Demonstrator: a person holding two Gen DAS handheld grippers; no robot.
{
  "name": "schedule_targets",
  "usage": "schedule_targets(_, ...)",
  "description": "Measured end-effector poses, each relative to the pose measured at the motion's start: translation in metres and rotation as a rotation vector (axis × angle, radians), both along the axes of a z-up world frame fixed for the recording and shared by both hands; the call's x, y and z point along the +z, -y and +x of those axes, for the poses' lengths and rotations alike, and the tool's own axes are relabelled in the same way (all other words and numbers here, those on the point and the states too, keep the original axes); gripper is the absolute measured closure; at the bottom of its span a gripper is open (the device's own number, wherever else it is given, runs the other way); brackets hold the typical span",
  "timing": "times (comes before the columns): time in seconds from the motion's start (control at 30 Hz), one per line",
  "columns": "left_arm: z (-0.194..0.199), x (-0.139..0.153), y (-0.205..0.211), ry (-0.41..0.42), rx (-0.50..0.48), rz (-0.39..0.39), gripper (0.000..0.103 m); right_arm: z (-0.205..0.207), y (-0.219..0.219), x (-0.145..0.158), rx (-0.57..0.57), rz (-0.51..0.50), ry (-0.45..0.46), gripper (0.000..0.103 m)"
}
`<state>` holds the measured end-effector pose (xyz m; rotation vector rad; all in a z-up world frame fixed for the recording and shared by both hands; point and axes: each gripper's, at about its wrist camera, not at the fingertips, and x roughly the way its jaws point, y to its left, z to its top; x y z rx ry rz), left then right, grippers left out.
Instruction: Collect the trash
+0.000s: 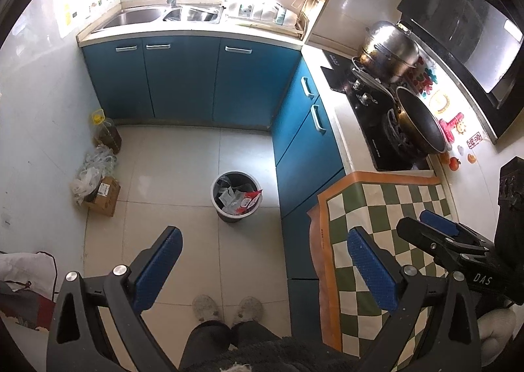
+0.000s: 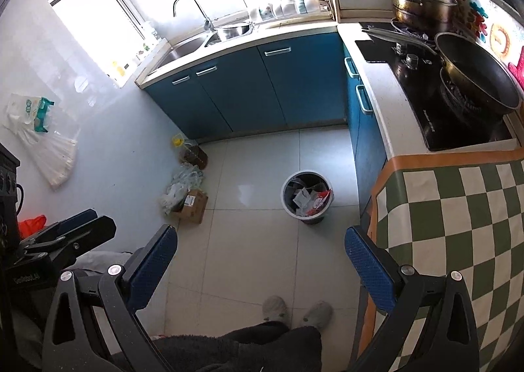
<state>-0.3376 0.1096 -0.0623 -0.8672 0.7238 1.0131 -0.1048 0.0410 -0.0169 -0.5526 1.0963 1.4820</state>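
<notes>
Hand-held grippers, left [image 1: 263, 252] and right [image 2: 260, 249], both open, empty; approach bin [image 1: 236, 196] on floor squarely, grasp rim.

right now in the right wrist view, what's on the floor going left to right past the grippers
cardboard box with plastic bags piled at its left → trash bin → checkered cloth hanging over the counter edge. The oil bottle sits behind the box, so its place in the order is unclear.

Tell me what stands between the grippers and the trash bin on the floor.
Nothing visible does. The trash bin stands alone on bare floor tiles ahead of the open left gripper and right gripper; the blue cabinets sit off to its side.
</notes>
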Motion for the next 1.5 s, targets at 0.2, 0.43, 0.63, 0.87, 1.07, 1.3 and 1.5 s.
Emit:
schedule_targets(0.2,-0.0003,-0.0023,-0.0011,0.001,-0.005,-0.013,0.0,0.0003,-0.0014,-0.0021,0.013,-0.012,-0.004,0.0)
schedule_targets(0.43,0.0008,-0.0069,0.0008,0.006,-0.005,-0.032,0.0,0.0002,-0.0015,-0.0032,0.022,-0.021,-0.006,0.0)
schedule_targets(0.63,0.0006,-0.0082,0.0,0.009,-0.008,-0.041,0.0,0.0023,-0.0007,-0.0048,0.023,-0.023,-0.008,0.0)
schedule_targets(0.87,0.0008,-0.0094,0.0013,0.014,-0.01,-0.046,0.0,0.0048,0.0004,-0.0056,0.028,-0.024,-0.009,0.0)
schedule_targets(1.07,0.0003,-0.01,0.002,0.016,-0.011,-0.047,0.0,0.006,0.002,-0.0073,0.028,-0.027,-0.011,0.0)
schedule_targets(1.3,-0.0012,-0.0092,0.0005,0.018,-0.004,-0.047,0.0,0.0061,0.0021,-0.0073,0.029,-0.027,-0.01,0.0)
schedule_targets(1.5,-0.0016,-0.0087,0.0006,0.022,-0.005,-0.047,0.0,0.0052,0.0025,-0.0076,0.029,-0.026,-0.007,0.0)
